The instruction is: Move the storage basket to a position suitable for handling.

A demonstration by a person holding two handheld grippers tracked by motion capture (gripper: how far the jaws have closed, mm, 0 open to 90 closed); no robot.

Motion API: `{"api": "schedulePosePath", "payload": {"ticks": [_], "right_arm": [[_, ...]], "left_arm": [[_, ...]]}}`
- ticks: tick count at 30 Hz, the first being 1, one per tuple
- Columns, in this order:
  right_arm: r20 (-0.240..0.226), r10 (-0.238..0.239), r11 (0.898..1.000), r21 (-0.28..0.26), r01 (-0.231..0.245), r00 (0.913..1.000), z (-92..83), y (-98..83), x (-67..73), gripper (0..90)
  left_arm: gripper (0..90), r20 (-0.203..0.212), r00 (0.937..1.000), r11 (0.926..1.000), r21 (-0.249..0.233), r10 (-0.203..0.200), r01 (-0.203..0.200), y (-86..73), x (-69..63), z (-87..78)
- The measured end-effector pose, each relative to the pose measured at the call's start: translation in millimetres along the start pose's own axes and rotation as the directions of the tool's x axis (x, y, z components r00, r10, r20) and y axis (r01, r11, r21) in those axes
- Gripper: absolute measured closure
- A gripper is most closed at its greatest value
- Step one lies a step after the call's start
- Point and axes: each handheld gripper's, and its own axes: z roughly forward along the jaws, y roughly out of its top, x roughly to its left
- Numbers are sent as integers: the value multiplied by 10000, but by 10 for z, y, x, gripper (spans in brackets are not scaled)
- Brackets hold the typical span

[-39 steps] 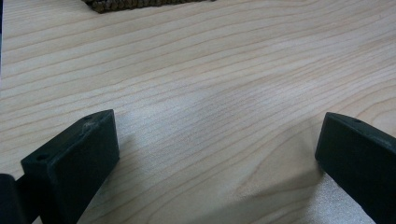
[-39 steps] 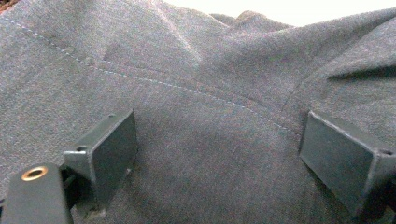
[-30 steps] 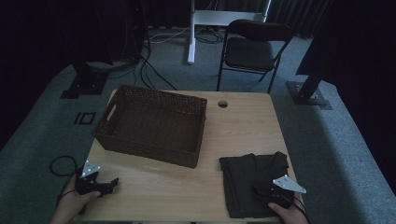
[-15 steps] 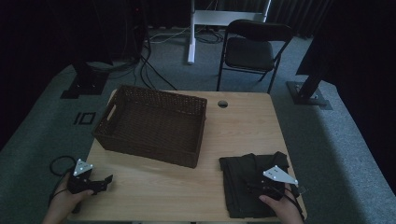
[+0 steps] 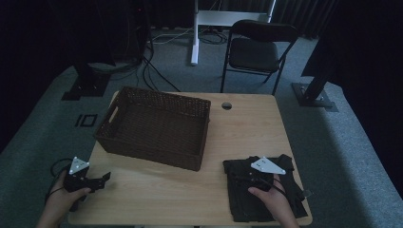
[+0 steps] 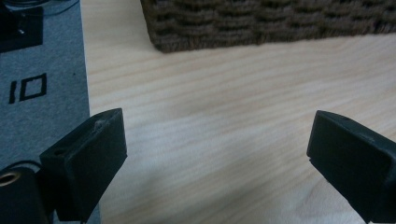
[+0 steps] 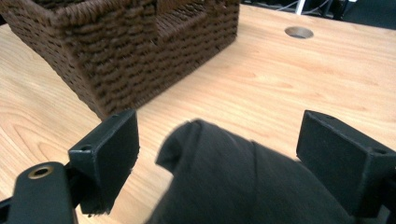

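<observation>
The right claw (image 7: 217, 154), jaws wide, straddles a raised fold of the dark folded cloth garment (image 7: 243, 182) at the pale wooden surface's (image 5: 247, 128) near right corner, presumably to pinch it. The left claw (image 6: 219, 149) waits wide over bare wood. Beyond sits the brown woven wicker basket (image 5: 154, 126), likely the destination.

1. High view is dim and murky; the room behind the table (image 5: 247, 128) sinks into near black.
2. Both gripper views are brighter, lit evenly from above.
3. Soft shadow lies between the left jaws.
4. Between the right jaws, the dark cloth (image 7: 243, 182) blurs close up.
</observation>
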Motion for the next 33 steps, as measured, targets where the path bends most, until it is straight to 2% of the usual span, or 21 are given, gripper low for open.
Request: {"api": "schedulePosePath", "payload": {"ticks": [8,20,23,24,30,33], "right_arm": [[-215,-172,9998,-74,171,9996,123,131,104,129],[-435,-247,9993,-293,235,9987,344,418,268,131],[-432,-345,9989,-334,331,9985,389,465,301,131],[-462,-331,9989,-334,316,9984,403,479,312,131],[-545,-295,9988,-403,273,9981,457,556,374,131],[-555,-207,9986,-491,180,9982,476,601,394,131]], "left_arm": [[51,216,9997,9996,-280,-78,84,123,81,-39],[51,350,9990,9961,-845,266,-236,421,202,-154],[51,347,9989,9937,-1083,321,-282,507,230,-200],[51,454,9986,9914,-1289,286,-225,556,253,-227],[51,579,9983,9847,-1740,73,29,653,344,-251],[51,654,9978,9792,-2028,99,36,756,395,-259]]}}
